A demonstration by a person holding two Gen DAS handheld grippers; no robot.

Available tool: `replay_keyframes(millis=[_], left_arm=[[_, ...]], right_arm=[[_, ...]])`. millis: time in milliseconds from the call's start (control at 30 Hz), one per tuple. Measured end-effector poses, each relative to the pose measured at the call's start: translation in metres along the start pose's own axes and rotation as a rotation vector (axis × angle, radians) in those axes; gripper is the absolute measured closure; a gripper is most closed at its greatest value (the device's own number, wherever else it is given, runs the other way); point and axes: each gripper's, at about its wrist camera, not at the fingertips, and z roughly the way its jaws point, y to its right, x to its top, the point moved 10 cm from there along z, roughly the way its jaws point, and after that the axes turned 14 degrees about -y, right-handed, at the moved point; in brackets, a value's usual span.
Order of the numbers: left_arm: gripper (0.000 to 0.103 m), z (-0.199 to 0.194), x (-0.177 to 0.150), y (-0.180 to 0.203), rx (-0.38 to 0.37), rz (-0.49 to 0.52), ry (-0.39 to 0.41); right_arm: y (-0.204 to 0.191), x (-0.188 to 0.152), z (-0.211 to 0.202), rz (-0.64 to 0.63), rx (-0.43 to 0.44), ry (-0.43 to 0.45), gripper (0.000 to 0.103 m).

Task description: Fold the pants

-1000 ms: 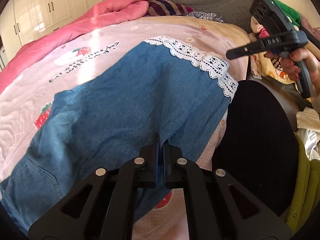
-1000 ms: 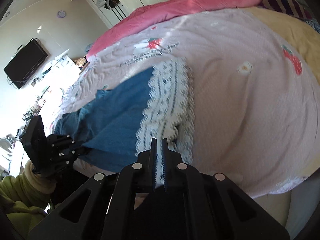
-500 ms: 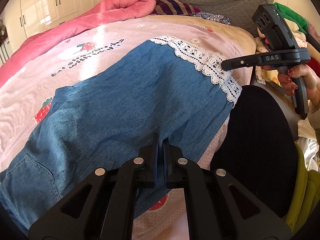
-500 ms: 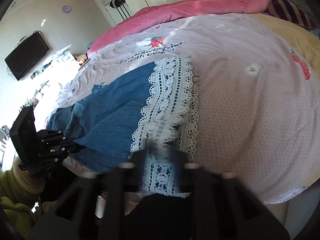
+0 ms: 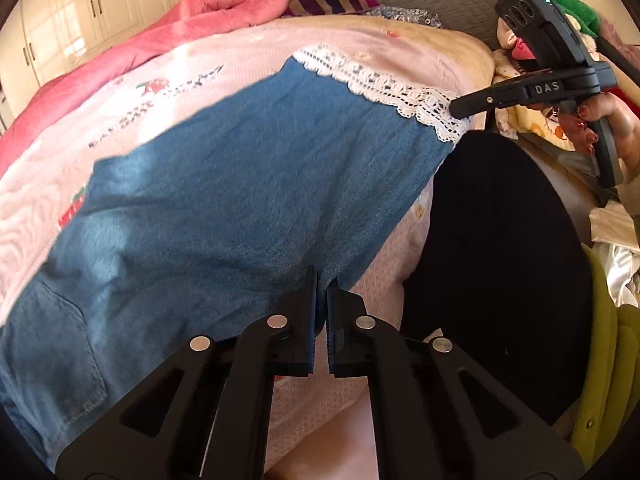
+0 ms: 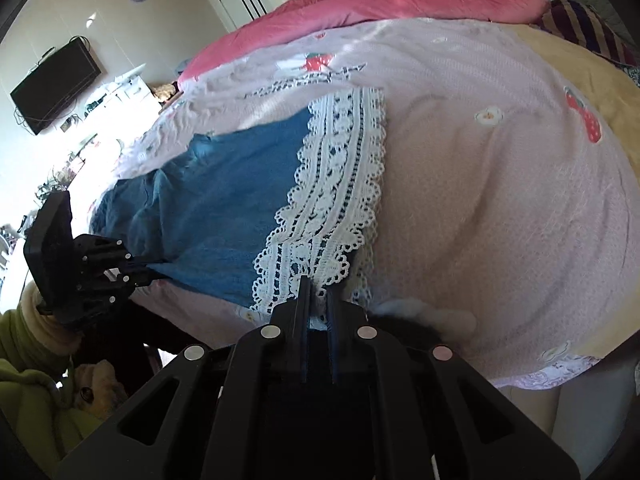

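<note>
Blue denim pants with white lace hems (image 5: 248, 200) lie spread flat on the pink strawberry-print quilt (image 6: 500, 184) of a bed, their long side running along the quilt's near edge. Both grippers are set at that near edge, one toward the middle of the garment and one at the leg end, so the step in hand appears to be the grasp that precedes a fold.

Left gripper (image 5: 322, 288): jaws closed to a narrow slit, pinching the near edge of the denim roughly midway along the leg; the right-wrist view shows cloth drawn into its tips.

Right gripper (image 6: 318, 292): jaws almost fully closed at the lace hem (image 6: 332, 200) near the quilt's edge. A little white lace appears to sit between the tips, and the grip looks shallow.

Next move, as a judgement: both pinched points need to rise together and carry the near edge across toward the far edge, or the hem toward the waistband, with the two hands kept level so the cloth does not skew. Open lace is thin and may slip or snag on the ribbed pads.
</note>
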Motion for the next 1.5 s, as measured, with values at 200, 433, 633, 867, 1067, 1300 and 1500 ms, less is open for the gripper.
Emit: replay_keyframes(millis=[200,433,633,867,1067,1300,1500], left_arm=[[0.101,0.007,0.000,-0.004,-0.022,-0.032,-0.001],[0.052,-0.015,-0.011,-0.011,-0.086,-0.098,0.055],[0.036,-0.064,-0.040,-0.063,0.021,-0.252,0.135],[0.027,-0.111,-0.130,-0.181,0.166,-0.679,0.149],[0.027,-0.108,-0.169,-0.207,0.020,-0.886,0.162],[0.069,-0.083,-0.154,-0.238,-0.044,-0.994,0.170],[0.078,-0.098,-0.146,-0.261,0.024,-0.977,0.182]], right_arm=[[0.004,-0.005,0.018,0.007,-0.034,-0.054,0.094],[0.013,-0.003,-0.010,0.058,-0.090,0.003,0.065],[-0.005,0.005,-0.028,0.031,-0.069,0.072,0.063],[-0.027,0.031,-0.010,-0.039,-0.129,0.070,0.049],[-0.006,0.048,-0.005,0.053,-0.156,0.087,0.042],[0.018,0.079,0.001,0.110,-0.174,0.096,0.030],[0.028,0.105,0.018,0.158,-0.153,0.079,0.035]])
